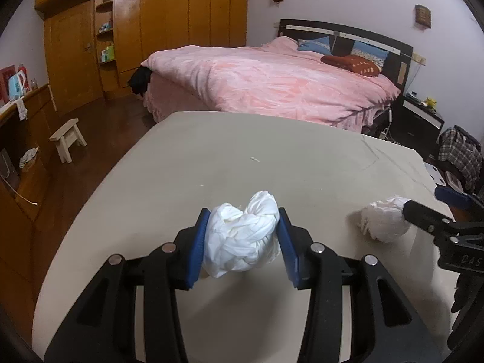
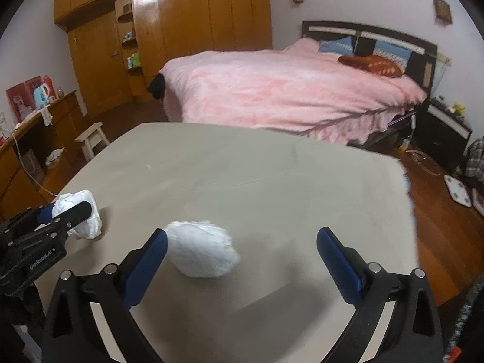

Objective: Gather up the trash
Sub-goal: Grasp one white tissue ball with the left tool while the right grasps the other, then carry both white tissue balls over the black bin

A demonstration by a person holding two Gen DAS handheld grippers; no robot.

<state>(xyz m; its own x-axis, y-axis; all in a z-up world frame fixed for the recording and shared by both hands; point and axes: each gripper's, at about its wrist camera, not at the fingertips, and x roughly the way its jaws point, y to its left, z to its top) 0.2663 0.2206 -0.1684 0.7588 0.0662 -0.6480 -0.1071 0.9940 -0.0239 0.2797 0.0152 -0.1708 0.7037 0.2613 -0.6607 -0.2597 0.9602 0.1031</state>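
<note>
My left gripper point(image 1: 243, 220) is shut on a crumpled white paper wad point(image 1: 242, 236), its blue pads pressing both sides, just above the beige table point(image 1: 272, 157). The same wad point(image 2: 87, 220) and left gripper point(image 2: 65, 210) show at the left of the right wrist view. My right gripper point(image 2: 242, 242) is open wide. A second white paper wad point(image 2: 202, 248) lies on the table between its fingers, close to the left finger point(image 2: 148, 260). That wad point(image 1: 381, 220) and the right gripper point(image 1: 423, 205) also show at the right of the left wrist view.
A small white scrap point(image 1: 255, 159) lies further out on the table. Beyond the table stand a bed with a pink cover point(image 1: 272, 81), a wooden wardrobe point(image 1: 169, 21), a small stool point(image 1: 67, 139) and a sideboard point(image 1: 21, 139) on the left.
</note>
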